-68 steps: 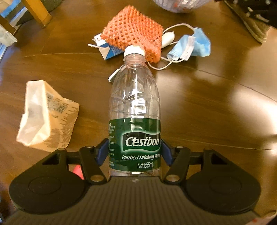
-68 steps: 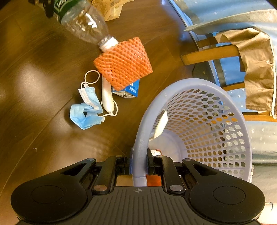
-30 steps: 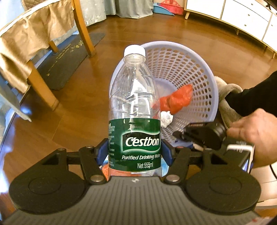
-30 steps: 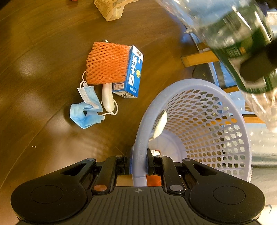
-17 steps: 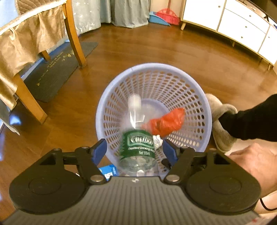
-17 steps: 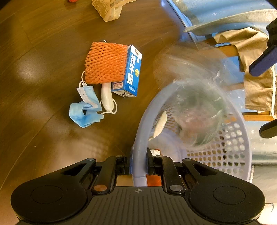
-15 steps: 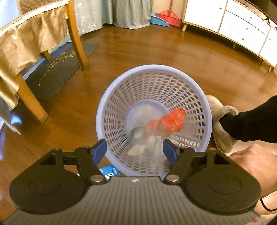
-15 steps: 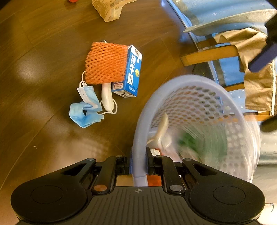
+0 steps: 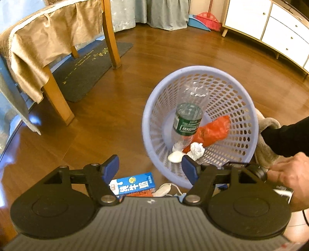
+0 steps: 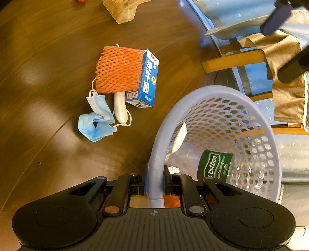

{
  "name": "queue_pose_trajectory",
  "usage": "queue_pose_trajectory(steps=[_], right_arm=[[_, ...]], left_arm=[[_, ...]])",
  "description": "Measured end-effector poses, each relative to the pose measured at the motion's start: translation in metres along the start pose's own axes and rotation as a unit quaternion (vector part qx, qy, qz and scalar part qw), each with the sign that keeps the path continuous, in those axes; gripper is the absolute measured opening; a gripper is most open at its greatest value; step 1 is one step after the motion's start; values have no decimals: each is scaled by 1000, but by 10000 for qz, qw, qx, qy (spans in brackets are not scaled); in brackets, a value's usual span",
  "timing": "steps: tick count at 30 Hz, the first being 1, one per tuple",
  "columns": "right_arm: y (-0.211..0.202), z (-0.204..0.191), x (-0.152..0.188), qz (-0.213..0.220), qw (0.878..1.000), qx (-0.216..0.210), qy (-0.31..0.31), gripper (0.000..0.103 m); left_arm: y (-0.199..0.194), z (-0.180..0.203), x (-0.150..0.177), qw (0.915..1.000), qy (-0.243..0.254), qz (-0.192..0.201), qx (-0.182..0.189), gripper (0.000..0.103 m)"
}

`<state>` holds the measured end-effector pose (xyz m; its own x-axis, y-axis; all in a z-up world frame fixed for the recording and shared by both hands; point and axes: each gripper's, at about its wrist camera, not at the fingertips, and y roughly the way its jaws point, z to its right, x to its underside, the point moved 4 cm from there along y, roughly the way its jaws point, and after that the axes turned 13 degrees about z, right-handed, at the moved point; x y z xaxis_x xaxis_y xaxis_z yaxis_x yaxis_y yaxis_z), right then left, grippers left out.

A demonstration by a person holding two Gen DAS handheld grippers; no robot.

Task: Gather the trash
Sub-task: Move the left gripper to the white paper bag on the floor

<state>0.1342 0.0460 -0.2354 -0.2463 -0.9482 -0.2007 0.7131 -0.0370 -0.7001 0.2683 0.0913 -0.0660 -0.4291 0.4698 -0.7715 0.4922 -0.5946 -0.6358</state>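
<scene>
The clear water bottle (image 9: 187, 120) with a green label lies inside the lilac mesh basket (image 9: 249, 108), neck down, beside an orange wrapper (image 9: 212, 131) and a crumpled white tissue (image 9: 196, 149). My left gripper (image 9: 150, 170) hangs open and empty above the table edge, left of the basket. My right gripper (image 10: 154, 188) is shut on the basket (image 10: 157, 154) rim, holding it tilted at the table edge; the bottle (image 10: 216, 166) shows inside. On the table lie an orange foam net (image 10: 117, 70), a blue milk carton (image 10: 147, 81), a blue face mask (image 10: 94, 123) and a white tube (image 10: 120, 108).
A crumpled paper bag (image 10: 123, 9) lies at the far table edge. A wooden chair with a tan cloth (image 9: 38, 44) stands at the left, by a dark mat (image 9: 87, 67). White cabinets (image 9: 270, 25) line the far wall. A person's hand (image 9: 289, 173) holds the right gripper.
My left gripper carried the bottle from the table to above the basket, opened and dropped it in. The bottle now rests in the basket. The left gripper has shifted left; the right has not moved.
</scene>
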Motion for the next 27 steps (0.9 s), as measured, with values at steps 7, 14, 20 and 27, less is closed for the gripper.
queue_pose_trajectory(steps=[7,14,20,27], right_arm=[[1,1,-1,-3,10000,14,9,10],[0,0,-1,-7,10000,14,9,10],[-1,-1,-2,-12,10000,-6,-27,10],[0,-2,-4,-16,10000,-16,-37,10]], left_arm=[[-4,-15,19,9997,-94,-179,-123,67],[-13,-33,39,9989,-222,-276,-321,67],[-18,-46,59,9979,-298,-334,-463,67],[-29,-66,92,9958,-462,-439,-651,67]])
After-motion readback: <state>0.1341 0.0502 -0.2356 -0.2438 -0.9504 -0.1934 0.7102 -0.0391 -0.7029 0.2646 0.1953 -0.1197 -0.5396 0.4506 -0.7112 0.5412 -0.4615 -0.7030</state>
